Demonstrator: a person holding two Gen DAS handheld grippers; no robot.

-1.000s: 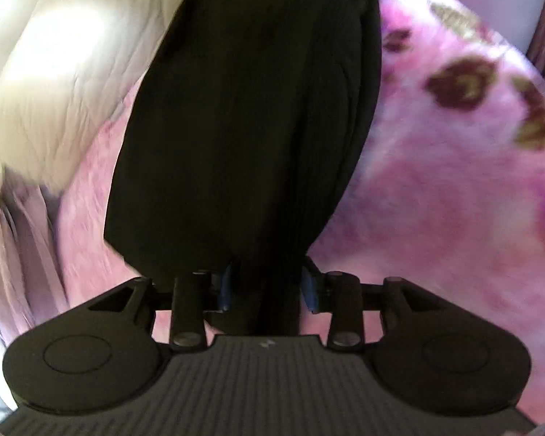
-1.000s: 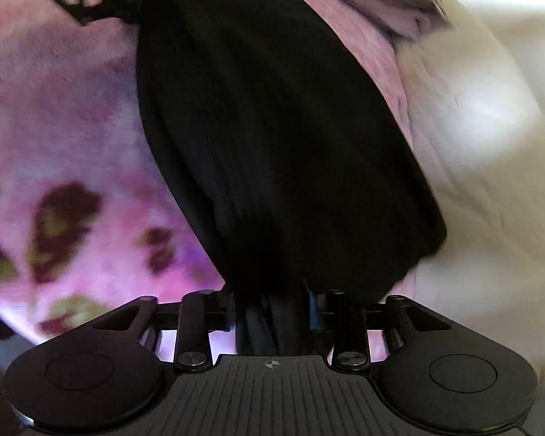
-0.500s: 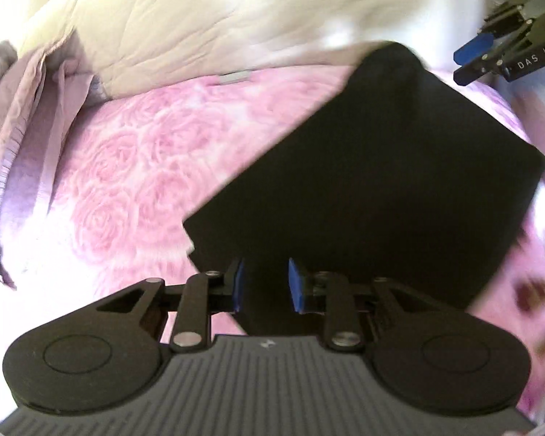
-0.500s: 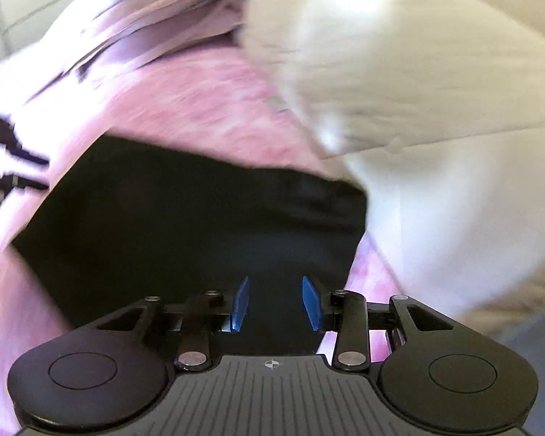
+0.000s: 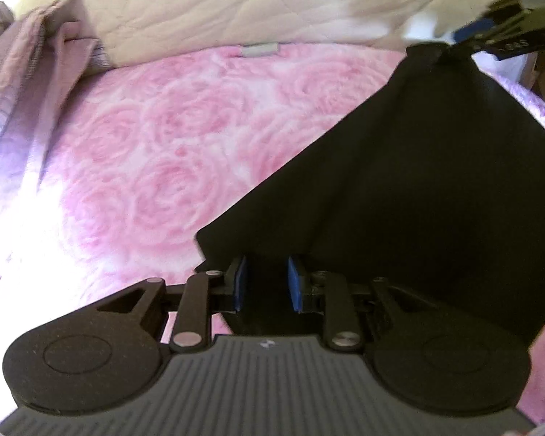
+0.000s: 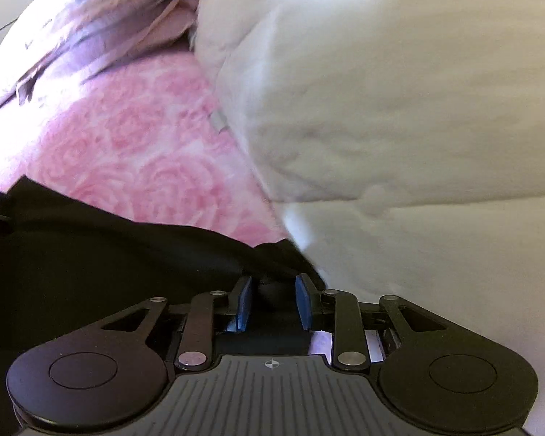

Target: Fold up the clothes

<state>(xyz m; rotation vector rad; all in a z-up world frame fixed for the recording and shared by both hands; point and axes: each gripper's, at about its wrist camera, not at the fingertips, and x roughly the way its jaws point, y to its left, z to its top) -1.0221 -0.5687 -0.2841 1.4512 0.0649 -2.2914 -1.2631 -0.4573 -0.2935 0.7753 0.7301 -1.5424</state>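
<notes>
My left gripper (image 5: 265, 283) and right gripper (image 6: 274, 301) each stand with blue pads parted, the black garment (image 5: 418, 196) passing between them; whether the pads press the cloth, I cannot tell. The garment lies spread on the pink rose-patterned blanket (image 5: 185, 167), one corner near the cream quilt (image 6: 381, 109) at the blanket's far edge. Mauve cloth (image 5: 29, 72) bunches at the blanket's left edge.

Count: one black garment (image 5: 418, 189), one pink rose-patterned blanket (image 5: 185, 138), one cream quilt (image 5: 236, 3). One mauve cloth (image 5: 29, 72). Two grippers: left gripper (image 5: 265, 283), right gripper (image 6: 274, 303).
</notes>
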